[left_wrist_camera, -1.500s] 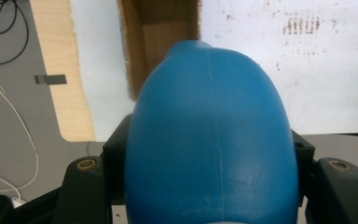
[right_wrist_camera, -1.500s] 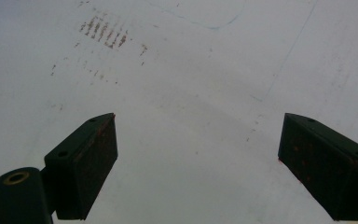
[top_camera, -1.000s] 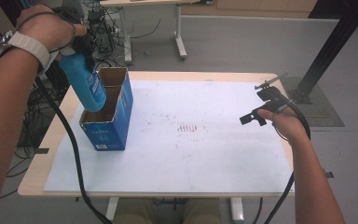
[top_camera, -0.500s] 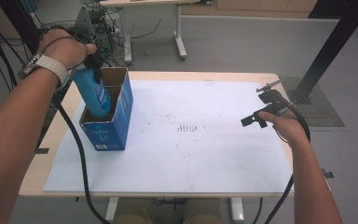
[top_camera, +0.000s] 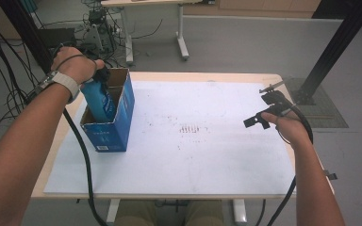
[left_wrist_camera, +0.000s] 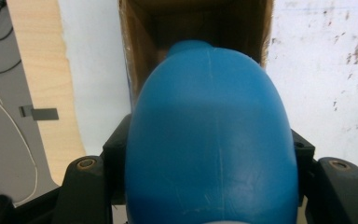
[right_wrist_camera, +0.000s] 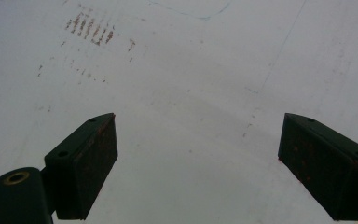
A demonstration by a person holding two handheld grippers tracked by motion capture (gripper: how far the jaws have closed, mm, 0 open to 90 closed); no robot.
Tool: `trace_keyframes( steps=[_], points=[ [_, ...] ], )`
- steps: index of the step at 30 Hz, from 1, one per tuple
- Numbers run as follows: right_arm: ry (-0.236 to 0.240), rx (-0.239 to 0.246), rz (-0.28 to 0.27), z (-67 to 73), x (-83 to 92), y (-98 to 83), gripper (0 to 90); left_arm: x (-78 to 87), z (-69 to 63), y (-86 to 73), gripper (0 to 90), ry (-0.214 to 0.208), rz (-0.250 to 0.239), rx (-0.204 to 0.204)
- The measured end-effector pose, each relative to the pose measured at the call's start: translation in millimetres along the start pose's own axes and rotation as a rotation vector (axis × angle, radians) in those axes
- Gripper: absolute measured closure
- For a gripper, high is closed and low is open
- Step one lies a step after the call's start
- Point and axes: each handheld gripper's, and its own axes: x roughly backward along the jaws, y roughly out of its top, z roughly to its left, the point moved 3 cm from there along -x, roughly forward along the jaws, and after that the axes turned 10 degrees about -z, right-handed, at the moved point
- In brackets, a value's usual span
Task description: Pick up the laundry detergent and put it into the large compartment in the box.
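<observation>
A blue plastic bottle [top_camera: 99, 101] hangs half inside an open blue cardboard box [top_camera: 115, 129] at the table's left. My left gripper [top_camera: 102, 76], under the person's hand, is shut on the bottle's upper part. In the left gripper view the bottle [left_wrist_camera: 209, 140] bulges between the two black jaws and points down into the box's brown inside [left_wrist_camera: 142, 51]. At the table's right side my right gripper [top_camera: 259, 106] hovers open over the white sheet [top_camera: 193, 155]. In the right gripper view its pads [right_wrist_camera: 91, 163] stand wide apart with nothing between them.
The white sheet covers most of the wooden table [top_camera: 169, 75] and carries faint brown marks [top_camera: 191, 129] near its middle. Cables trail from both grippers off the front edge. A black post [top_camera: 330, 52] stands beyond the table's right corner, and another table's legs [top_camera: 181, 33] stand behind.
The left hand has come down with the blue bottle, from above the box's rim to partly inside the box. The right hand has stayed where it was.
</observation>
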Motion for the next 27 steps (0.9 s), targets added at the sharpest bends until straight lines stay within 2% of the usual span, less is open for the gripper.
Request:
trace_keyframes(
  steps=[5, 10, 13, 27],
  points=[
    [0.001, -0.009, 0.005, -0.9, -3.1, -2.0, 11.6, -16.6, -2.5, -1.0, 39.5, 0.017, 0.001, -0.012],
    [-0.001, -0.014, 0.011, -1.7, -5.1, -3.4, 11.6, -27.5, -4.6, -3.0, 39.5, 0.023, 0.000, -0.020],
    [-0.001, -0.015, 0.010, -1.3, -6.1, -4.2, 11.6, -39.7, -7.2, -4.2, 39.5, 0.019, 0.010, -0.033],
    [0.005, -0.020, 0.017, -2.7, -11.1, -8.8, 11.6, -65.6, -9.2, -5.3, 39.4, 0.014, 0.025, -0.046]
  ],
)
